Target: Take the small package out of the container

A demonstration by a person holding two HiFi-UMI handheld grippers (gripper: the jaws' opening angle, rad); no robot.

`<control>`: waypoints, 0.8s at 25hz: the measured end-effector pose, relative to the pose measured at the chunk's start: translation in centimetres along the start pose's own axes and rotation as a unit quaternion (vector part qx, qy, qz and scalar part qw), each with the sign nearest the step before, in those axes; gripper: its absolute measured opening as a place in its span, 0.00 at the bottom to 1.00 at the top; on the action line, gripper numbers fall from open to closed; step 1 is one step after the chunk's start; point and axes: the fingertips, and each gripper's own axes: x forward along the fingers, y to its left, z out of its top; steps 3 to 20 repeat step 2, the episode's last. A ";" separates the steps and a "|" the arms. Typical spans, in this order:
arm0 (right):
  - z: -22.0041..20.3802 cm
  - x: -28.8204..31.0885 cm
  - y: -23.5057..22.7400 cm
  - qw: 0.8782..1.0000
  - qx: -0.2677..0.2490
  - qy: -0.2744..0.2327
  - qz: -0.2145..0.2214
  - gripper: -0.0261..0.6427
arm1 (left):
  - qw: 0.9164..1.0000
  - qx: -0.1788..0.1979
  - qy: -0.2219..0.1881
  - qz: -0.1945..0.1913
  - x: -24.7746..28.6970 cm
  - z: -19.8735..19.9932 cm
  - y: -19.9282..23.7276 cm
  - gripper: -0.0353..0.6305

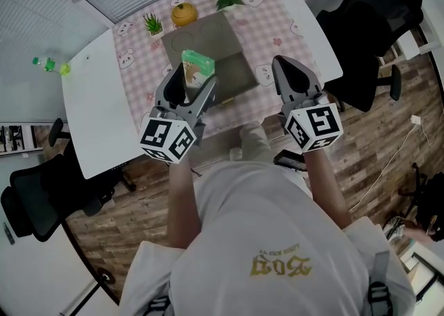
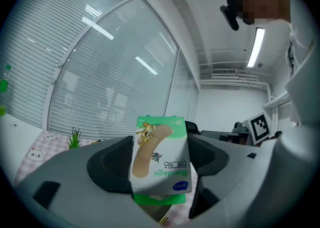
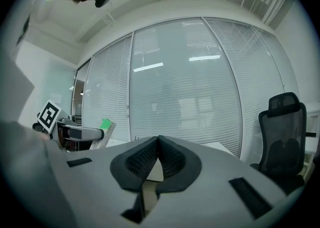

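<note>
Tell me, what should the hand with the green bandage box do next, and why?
Probably carry the bandage box sideways and set it down on the pink tablecloth. The fingers of the left gripper are clamped on it, and it appears to hang above the open cardboard box, so it is out but not yet put down. The right gripper is shut and empty.

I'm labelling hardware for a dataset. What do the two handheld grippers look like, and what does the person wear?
The left gripper and right gripper are grey plastic, each tapering to two jaws lined with dark textured pads. Each carries a white cube with black square markers. No cables show. The person wears a light short-sleeved T-shirt with yellow print.
</note>
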 end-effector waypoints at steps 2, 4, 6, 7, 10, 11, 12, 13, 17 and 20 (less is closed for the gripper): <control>0.1 -0.1 0.0 1.000 0.001 -0.002 0.003 0.06 | 1.000 0.000 0.001 -0.001 0.0 0.0 -0.1 0.59; 0.1 -0.1 0.0 1.000 0.001 -0.002 0.003 0.06 | 1.000 0.000 0.001 -0.001 0.0 0.0 -0.1 0.59; 0.1 -0.1 0.0 1.000 0.001 -0.002 0.003 0.06 | 1.000 0.000 0.001 -0.001 0.0 0.0 -0.1 0.59; 0.1 -0.1 0.0 1.000 0.001 -0.002 0.003 0.06 | 1.000 0.000 0.001 -0.001 0.0 0.0 -0.1 0.59; 0.1 -0.1 0.0 1.000 0.001 -0.002 0.003 0.06 | 1.000 0.000 0.001 -0.001 0.0 0.0 -0.1 0.59; 0.1 -0.1 0.0 1.000 0.001 -0.002 0.003 0.06 | 1.000 0.000 0.001 -0.001 0.0 0.0 -0.1 0.59; 0.1 -0.1 0.0 1.000 0.001 -0.002 0.003 0.06 | 1.000 0.000 0.001 -0.001 0.0 0.0 -0.1 0.59; 0.1 -0.1 0.0 1.000 0.001 -0.002 0.003 0.06 | 1.000 0.000 0.001 -0.001 0.0 0.0 -0.1 0.59; 0.1 -0.1 0.0 1.000 0.001 -0.002 0.003 0.06 | 1.000 0.000 0.001 -0.001 0.0 0.0 -0.1 0.59; 0.1 -0.1 0.0 1.000 0.001 -0.002 0.003 0.06 | 1.000 0.000 0.001 -0.001 0.0 0.0 -0.1 0.59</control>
